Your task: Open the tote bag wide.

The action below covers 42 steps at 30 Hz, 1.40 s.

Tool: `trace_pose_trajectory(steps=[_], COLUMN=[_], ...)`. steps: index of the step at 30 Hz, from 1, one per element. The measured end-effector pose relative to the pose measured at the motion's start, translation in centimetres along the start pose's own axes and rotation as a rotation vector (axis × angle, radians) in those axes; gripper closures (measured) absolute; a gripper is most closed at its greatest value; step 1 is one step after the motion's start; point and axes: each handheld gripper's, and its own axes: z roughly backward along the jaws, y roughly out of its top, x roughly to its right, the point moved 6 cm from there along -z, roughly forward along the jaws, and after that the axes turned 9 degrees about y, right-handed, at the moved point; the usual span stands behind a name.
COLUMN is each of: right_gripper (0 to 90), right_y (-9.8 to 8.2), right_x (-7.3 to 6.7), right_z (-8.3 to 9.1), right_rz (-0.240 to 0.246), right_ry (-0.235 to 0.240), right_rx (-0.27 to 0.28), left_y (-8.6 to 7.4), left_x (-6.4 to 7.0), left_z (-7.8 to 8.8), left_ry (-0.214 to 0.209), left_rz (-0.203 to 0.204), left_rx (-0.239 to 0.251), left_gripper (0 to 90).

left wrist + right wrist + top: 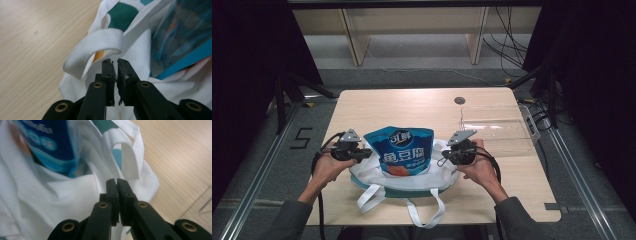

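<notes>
Your left gripper (362, 154) sits at the white tote bag's (412, 181) left edge, jaws pinched on cloth. Blue snack bag (401, 151) stands upright inside, btwn grippers. Right gripper (446, 159) at right edge, jaws clamped on fabric; wrists level.

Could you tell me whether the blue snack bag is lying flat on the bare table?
No, the blue snack bag stands inside the white tote bag.

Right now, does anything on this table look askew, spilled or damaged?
Nothing spilled or torn. The blue snack pouch sits only partway in the white tote bag, sticking out of its mouth, and the bag's straps trail loose past the table's near edge.
</notes>
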Motion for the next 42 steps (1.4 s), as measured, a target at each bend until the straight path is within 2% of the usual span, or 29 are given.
trace_pose_trajectory(steps=[1,3,5,6,8,10,11,13,14,16,17,20,22,23,24,25,26,27,29,30,32,33,35,36,37,39,40,42], right_gripper=[89.0,89.8,90.0,90.0,90.0,90.0,90.0,90.0,90.0,90.0,90.0,90.0,90.0,90.0,90.0,90.0,89.6,88.7,87.9,87.8,87.1,86.8,86.1,85.9,85.6,85.5,85.2,85.2], right_y=[0.0,-0.2,-0.3,-0.4,-0.7,-0.9,-1.0,-1.4,-1.6,-1.9,-1.9,-1.9,-1.9,-1.6,-1.5,-1.3,-1.2,-1.1,-0.8,-0.6,-0.6,-0.5,-0.5,-0.4,-0.6,-0.6,-0.7,-0.8], right_x=[0.2,1.3,2.2,2.6,3.5,3.7,3.8,4.0,3.9,4.0,4.0,3.7,3.6,3.2,3.1,3.0,2.9,2.9,2.3,2.2,1.7,1.4,1.0,0.9,0.6,0.4,-0.1,-0.5], right_z=[-0.1,-0.7,-1.4,-1.6,-2.4,-2.8,-3.1,-3.6,-3.9,-4.1,-4.3,-4.7,-4.8,-4.4,-4.1,-3.8,-3.4,-3.1,-2.0,-1.6,-0.6,-0.4,0.1,0.2,0.5,0.4,0.3,0.3], right_rz=[-0.004,-0.007,-0.043,-0.054,-0.078,-0.085,-0.101,-0.123,-0.149,-0.14,-0.134,-0.119,-0.126,-0.146,-0.147,-0.15,-0.155,-0.131,-0.128,-0.119,-0.114,-0.128,-0.126,-0.114,-0.114,-0.103,-0.105,-0.1], right_ry=[-0.002,-0.023,-0.034,-0.022,-0.025,-0.027,-0.027,-0.017,-0.011,-0.011,-0.012,-0.01,0.0,0.014,0.022,0.027,0.035,0.039,0.054,0.06,0.078,0.086,0.083,0.084,0.093,0.091,0.097,0.101], right_rx=[-0.008,-0.034,-0.034,-0.05,-0.042,-0.054,-0.054,-0.06,-0.069,-0.085,-0.084,-0.114,-0.104,-0.092,-0.081,-0.069,-0.046,-0.022,0.01,0.024,0.032,0.048,0.05,0.054,0.025,0.041,0.031,0.027], left_y=[0.2,0.1,-0.2,-0.5,-1.0,-1.4,-1.6,-1.9,-2.3,-2.8,-2.9,-2.6,-2.6,-2.3,-2.2,-2.0,-1.9,-1.8,-1.4,-1.2,-0.8,-0.7,-0.6,-0.7,-0.8,-1.1,-1.4,-1.7], left_x=[-0.1,-0.5,-0.9,-1.1,-1.4,-1.6,-1.7,-1.6,-1.6,-1.3,-1.4,-1.4,-1.3,-1.3,-1.4,-1.3,-1.3,-1.2,-1.0,-0.7,-0.5,-0.2,0.4,0.7,1.0,1.4,1.9,2.4], left_z=[0.2,-0.2,-1.0,-1.5,-2.5,-3.4,-3.7,-4.0,-4.2,-4.6,-4.7,-4.4,-4.2,-3.8,-3.6,-3.4,-3.1,-2.8,-1.7,-1.2,0.0,0.5,1.5,1.9,2.3,2.6,3.2,3.7], left_ry=[0.002,0.028,0.035,0.043,0.05,0.046,0.034,0.034,0.023,0.012,0.016,0.017,0.015,0.007,0.008,0.009,0.002,-0.003,-0.018,-0.02,-0.022,-0.024,-0.04,-0.045,-0.047,-0.061,-0.067,-0.073], left_rz=[-0.016,-0.01,-0.008,-0.01,0.004,0.019,0.02,0.013,0.0,0.007,0.009,0.005,0.013,0.029,0.025,0.05,0.058,0.075,0.099,0.128,0.115,0.127,0.123,0.115,0.095,0.099,0.074,0.08], left_rx=[0.006,0.004,-0.015,-0.019,-0.041,-0.043,-0.064,-0.072,-0.099,-0.124,-0.117,-0.114,-0.117,-0.1,-0.088,-0.062,-0.059,-0.039,-0.011,0.017,0.039,0.056,0.07,0.067,0.065,0.059,0.06,0.057], left_gripper=[84.8,86.7,87.8,88.7,89.2,89.3,89.4,89.5,89.5,89.6,89.6,89.5,89.2,87.5,86.8,86.0,84.4,82.8,81.6,81.1,80.4,80.4,80.5,80.4,80.4,80.4,80.6,81.0])
